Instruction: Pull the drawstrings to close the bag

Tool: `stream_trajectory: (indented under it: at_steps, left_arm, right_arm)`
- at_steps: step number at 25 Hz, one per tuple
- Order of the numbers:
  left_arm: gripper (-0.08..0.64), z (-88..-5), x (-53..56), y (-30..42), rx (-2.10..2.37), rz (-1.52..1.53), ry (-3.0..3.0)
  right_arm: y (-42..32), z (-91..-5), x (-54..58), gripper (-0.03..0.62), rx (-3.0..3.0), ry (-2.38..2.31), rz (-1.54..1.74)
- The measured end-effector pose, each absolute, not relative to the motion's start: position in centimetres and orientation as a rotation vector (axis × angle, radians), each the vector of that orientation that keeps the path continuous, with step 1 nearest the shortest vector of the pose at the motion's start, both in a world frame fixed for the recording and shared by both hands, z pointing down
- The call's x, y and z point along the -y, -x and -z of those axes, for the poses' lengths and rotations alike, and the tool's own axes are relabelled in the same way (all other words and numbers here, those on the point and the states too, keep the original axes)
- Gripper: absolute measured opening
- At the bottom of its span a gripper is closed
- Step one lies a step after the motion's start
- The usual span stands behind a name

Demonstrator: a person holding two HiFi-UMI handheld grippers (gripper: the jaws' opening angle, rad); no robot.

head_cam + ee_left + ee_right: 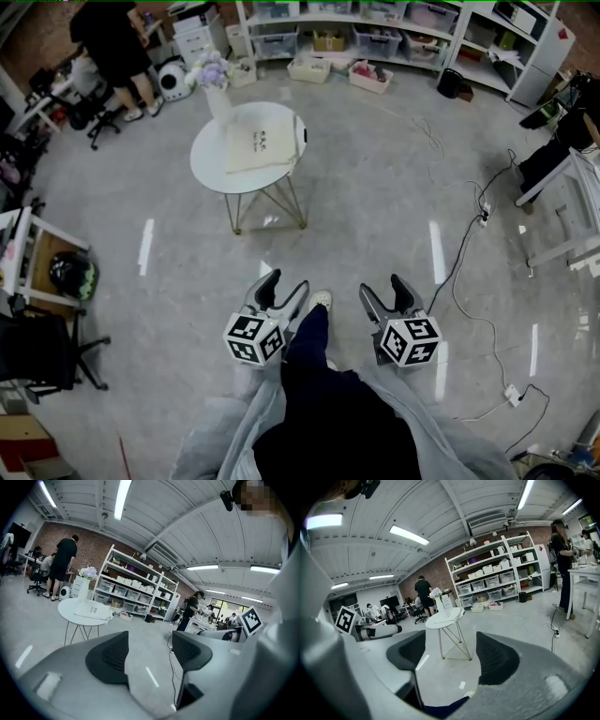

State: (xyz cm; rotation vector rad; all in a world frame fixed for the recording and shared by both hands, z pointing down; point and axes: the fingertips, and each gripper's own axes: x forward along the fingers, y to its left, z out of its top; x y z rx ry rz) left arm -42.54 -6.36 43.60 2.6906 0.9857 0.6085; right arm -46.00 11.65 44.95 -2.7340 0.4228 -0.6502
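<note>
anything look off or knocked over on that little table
Nothing looks spilled or damaged. The cream bag lies flat on the round white table, one edge reaching the rim. The flower vase stands upright near it.

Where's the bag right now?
In the head view, the cream bag lies on the round white table, upper left of centre, beside the flower vase.

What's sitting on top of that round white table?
A cream cloth bag lies flat on the table, and a white vase of flowers stands at its far edge. Whatever lies under the bag is covered.
</note>
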Motion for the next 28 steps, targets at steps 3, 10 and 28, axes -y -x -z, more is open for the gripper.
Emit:
stream_trajectory:
  at_steps: [3, 10, 28]
  left_arm:
    - [0.293, -42.7, 5.7, 38.5, -1.017, -0.602, -2.691]
    - [0.293, -41.4, 4.1, 30.5, -1.056, -0.581, -2.689]
    - [0.293, -43.4, 3.5, 17.8, -1.162, -0.643, -2.657]
  right_arm:
    - [42.2, -43.7, -12.4, 0.334, -0.402, 2.743, 0.61]
    - [34.9, -42.6, -14.2, 0.334, -0.361, 2.752, 0.572]
    - [22.9, -44.3, -14.3, 0.334, -0.287, 2.742, 0.601]
